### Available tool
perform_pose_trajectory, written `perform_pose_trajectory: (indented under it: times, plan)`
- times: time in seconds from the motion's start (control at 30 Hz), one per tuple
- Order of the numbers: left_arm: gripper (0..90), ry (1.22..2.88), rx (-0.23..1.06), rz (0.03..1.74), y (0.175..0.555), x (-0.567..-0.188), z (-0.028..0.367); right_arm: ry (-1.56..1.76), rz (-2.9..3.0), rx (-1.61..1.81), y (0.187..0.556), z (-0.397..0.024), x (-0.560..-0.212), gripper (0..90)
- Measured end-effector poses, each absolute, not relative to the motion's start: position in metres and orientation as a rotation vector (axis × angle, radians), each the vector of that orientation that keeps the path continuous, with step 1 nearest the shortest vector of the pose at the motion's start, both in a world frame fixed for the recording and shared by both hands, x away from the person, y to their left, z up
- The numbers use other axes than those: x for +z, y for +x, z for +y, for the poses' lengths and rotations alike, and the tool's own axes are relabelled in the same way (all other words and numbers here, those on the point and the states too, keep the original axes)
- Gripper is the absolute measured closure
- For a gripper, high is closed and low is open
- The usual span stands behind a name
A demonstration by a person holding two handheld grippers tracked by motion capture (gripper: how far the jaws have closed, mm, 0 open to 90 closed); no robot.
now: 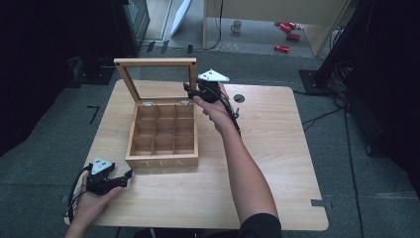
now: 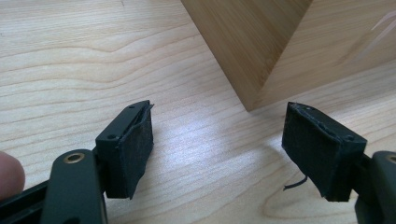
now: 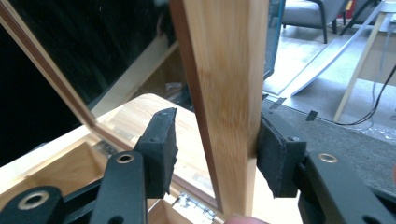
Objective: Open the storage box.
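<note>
A wooden tea box (image 1: 162, 161) with several empty compartments stands left of centre on the table, its glass-paned lid (image 1: 154, 62) raised upright. My right gripper (image 1: 190, 88) is at the lid's right side. In the right gripper view its jaws (image 3: 217, 154) straddle the lid's wooden frame (image 3: 229, 70); the right pad (image 3: 278, 161) touches the wood and the left pad (image 3: 161, 149) stands a little off it. My left gripper (image 1: 130, 174) rests low near the box's front left corner. It stands open (image 2: 219, 140) with nothing between its jaws, the box corner (image 2: 243, 46) just ahead.
The light wooden table (image 1: 277, 163) has bare room to the right of the box and a small round hole (image 1: 239, 98) near its far edge. On the floor beyond lie red cans (image 1: 286, 27) and a mug (image 1: 236, 26).
</note>
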State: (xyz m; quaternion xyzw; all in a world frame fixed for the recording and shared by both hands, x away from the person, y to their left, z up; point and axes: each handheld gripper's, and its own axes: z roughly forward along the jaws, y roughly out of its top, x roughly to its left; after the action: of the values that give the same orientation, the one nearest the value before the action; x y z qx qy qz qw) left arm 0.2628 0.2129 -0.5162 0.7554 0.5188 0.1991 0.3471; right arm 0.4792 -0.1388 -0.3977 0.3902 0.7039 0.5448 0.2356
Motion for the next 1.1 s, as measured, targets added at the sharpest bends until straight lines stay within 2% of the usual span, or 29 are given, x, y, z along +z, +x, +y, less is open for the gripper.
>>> perform_pose_trajectory:
  times: [0.2,0.27,0.3,0.33,0.57,0.87,0.93,1.1]
  plan:
    - [25.5,1.958,0.515,1.345,0.263,-0.516,0.213,1.135,1.914,1.428,0.494,-0.133,-0.394,55.8]
    - [25.5,1.958,0.515,1.345,0.263,-0.516,0.213,1.189,1.9,1.416,0.498,-0.134,-0.393,60.5]
    - [25.5,1.958,0.514,1.345,0.263,-0.516,0.213,1.228,1.886,1.408,0.5,-0.135,-0.392,66.1]
    - [25.5,1.958,0.513,1.345,0.263,-0.516,0.213,1.259,1.868,1.404,0.502,-0.135,-0.392,66.8]
    - [25.5,1.96,0.515,1.345,0.263,-0.516,0.213,1.398,1.807,1.387,0.51,-0.129,-0.397,67.2]
    - [25.6,1.959,0.515,1.345,0.263,-0.516,0.213,1.393,1.802,1.371,0.512,-0.127,-0.397,66.4]
    - [25.6,1.956,0.512,1.346,0.263,-0.516,0.213,1.394,1.794,1.369,0.509,-0.127,-0.397,55.2]
    - [25.6,1.957,0.514,1.345,0.263,-0.516,0.213,1.389,1.819,1.363,0.498,-0.13,-0.394,37.7]
